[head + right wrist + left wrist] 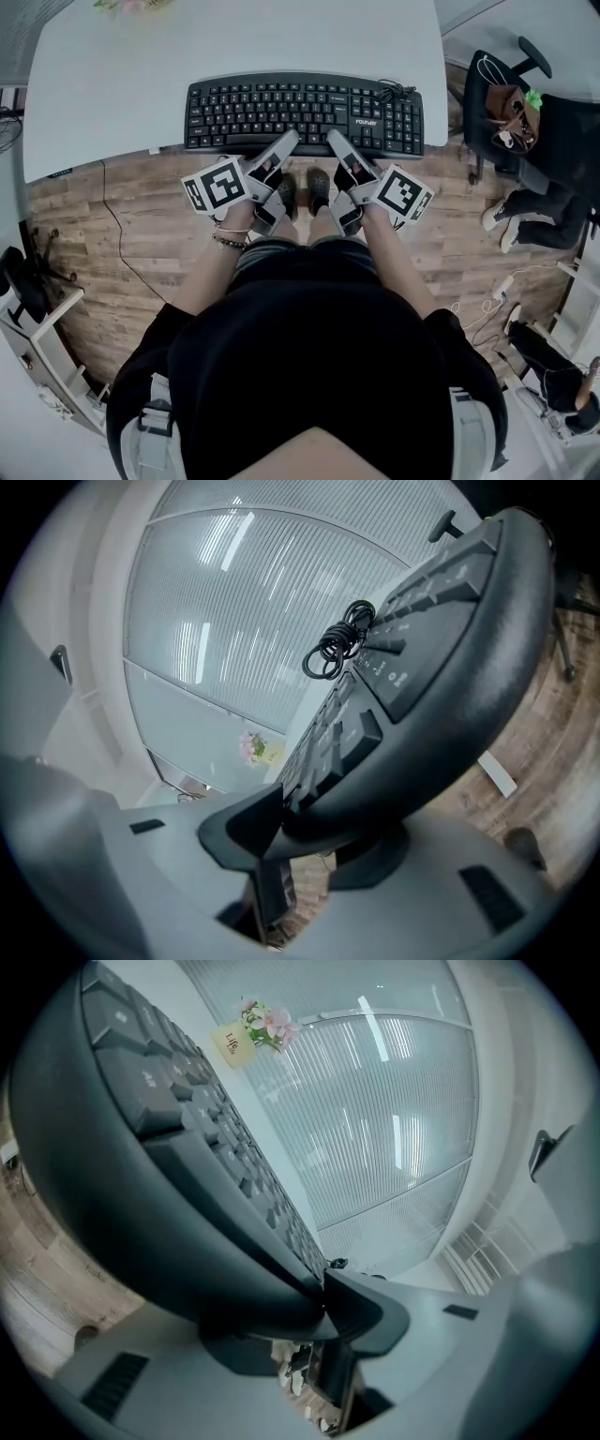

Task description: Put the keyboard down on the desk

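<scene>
Two grey plastic tools, the left tool [284, 145] and the right tool [339, 143], each pinch the rounded front lip of the matte black keyboard [305, 114]. It stretches along the near edge of the smooth white counter [234, 37], with its thin cable [395, 91] coiled on top.

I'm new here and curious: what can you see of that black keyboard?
The keyboard is black plastic, with a number pad and its cable coiled on its right end. It sits level over the near edge of the white desk, its front rim gripped in the jaws of the left gripper and right gripper.
</scene>
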{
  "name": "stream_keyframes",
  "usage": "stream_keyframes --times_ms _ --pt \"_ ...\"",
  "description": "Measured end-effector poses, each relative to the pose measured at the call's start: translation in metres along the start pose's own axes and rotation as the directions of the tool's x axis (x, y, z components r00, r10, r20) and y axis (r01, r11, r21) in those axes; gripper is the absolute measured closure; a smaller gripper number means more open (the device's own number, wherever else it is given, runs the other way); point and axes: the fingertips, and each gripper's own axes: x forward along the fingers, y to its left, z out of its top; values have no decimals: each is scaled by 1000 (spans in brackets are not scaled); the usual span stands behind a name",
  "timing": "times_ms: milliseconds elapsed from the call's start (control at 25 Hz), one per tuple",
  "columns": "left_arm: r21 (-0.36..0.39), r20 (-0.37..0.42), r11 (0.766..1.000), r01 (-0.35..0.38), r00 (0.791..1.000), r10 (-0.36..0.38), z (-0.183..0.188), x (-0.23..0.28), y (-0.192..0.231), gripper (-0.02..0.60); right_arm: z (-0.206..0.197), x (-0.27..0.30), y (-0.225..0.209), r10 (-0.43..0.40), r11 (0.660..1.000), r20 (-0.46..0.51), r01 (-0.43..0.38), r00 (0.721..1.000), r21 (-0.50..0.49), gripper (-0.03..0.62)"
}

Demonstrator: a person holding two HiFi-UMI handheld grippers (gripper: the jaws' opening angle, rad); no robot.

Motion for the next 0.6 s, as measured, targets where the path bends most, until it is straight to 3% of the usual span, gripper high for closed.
stream_keyframes --times_ms 280,600 --pt "-20 -19 1000 18 1000 -18 -9 -1 3 433 -3 -1 -1 50 998 16 -51 999 38 453" --pt "-39 -38 999 3 999 -4 -13 -2 10 428 -9 -2 -7 45 998 4 -45 999 49 454"
